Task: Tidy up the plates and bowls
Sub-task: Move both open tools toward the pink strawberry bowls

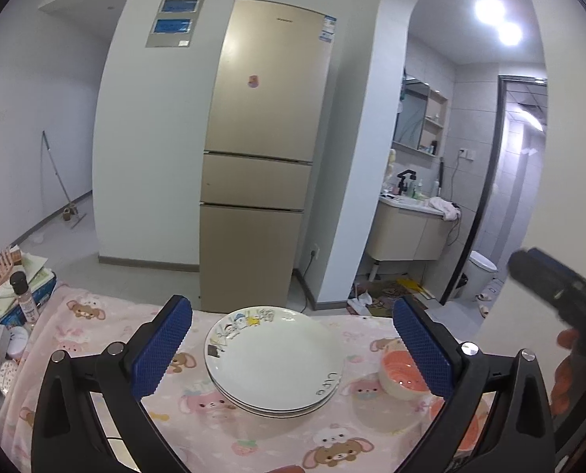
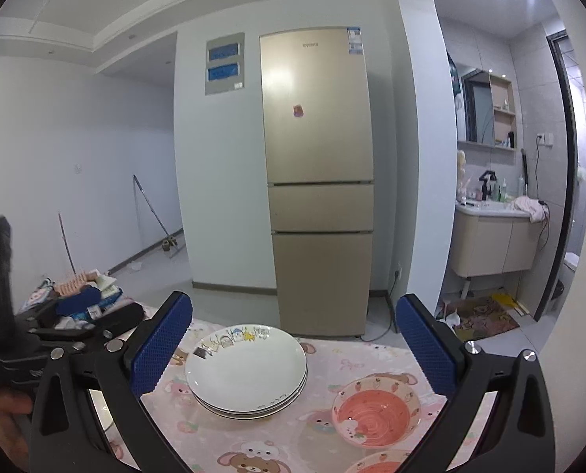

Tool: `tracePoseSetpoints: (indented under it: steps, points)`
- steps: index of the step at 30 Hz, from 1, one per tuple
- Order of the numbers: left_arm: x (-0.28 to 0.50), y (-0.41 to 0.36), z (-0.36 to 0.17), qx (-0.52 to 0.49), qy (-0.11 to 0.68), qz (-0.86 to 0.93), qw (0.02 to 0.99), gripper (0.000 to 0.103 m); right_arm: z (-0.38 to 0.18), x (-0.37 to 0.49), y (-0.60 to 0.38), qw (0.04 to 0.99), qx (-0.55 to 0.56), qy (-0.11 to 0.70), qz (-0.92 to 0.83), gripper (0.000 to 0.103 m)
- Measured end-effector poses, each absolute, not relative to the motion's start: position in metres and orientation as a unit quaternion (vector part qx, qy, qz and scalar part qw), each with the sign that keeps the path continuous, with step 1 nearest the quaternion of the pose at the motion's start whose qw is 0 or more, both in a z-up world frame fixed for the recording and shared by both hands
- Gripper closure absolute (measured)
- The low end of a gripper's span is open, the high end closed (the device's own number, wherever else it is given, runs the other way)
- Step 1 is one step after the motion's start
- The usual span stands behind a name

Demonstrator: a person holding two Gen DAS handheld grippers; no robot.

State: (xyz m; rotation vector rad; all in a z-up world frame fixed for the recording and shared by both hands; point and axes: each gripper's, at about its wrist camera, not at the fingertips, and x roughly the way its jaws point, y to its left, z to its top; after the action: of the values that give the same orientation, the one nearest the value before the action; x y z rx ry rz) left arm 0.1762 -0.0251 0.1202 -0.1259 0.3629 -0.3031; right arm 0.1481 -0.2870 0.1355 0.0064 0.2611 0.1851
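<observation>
Hovering wide-open and empty: right gripper [image 2: 293,349] is sitting nearer the pink bowl [image 2: 376,410], right of the plate stack [image 2: 247,370]; left gripper [image 1: 291,349] is facing the stack.

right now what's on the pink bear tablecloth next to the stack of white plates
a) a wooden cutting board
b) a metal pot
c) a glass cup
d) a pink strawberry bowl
d: a pink strawberry bowl sits upright on the tablecloth beside the stack of white plates, apart from it.

left gripper [image 1: 293,349] agape, right gripper [image 2: 295,349] agape
</observation>
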Motion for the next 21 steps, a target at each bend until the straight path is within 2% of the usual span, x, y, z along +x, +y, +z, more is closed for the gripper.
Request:
tracePoseSetpoints:
  steps: [5, 10, 17, 21]
  points:
    - [0.161, -0.038, 0.128, -0.044, 0.168, -0.160, 0.972, 0.000, 0.148, 0.124, -0.303, 0.987, 0.027, 0.096, 0.129, 0.000]
    - [0.164, -0.062, 0.130, -0.017, 0.174, -0.178, 0.968, 0.000, 0.126, 0.126, -0.328, 0.987, -0.014, 0.128, 0.092, 0.000]
    - [0.190, -0.128, 0.121, -0.036, 0.229, -0.235, 0.944, 0.000, 0.105, 0.148, -0.395, 0.982, 0.086, 0.151, 0.074, 0.000]
    - [0.209, -0.163, 0.096, -0.031, 0.266, -0.243, 0.932, 0.000, 0.084, 0.162, -0.414, 0.979, 0.089, 0.179, 0.051, 0.000]
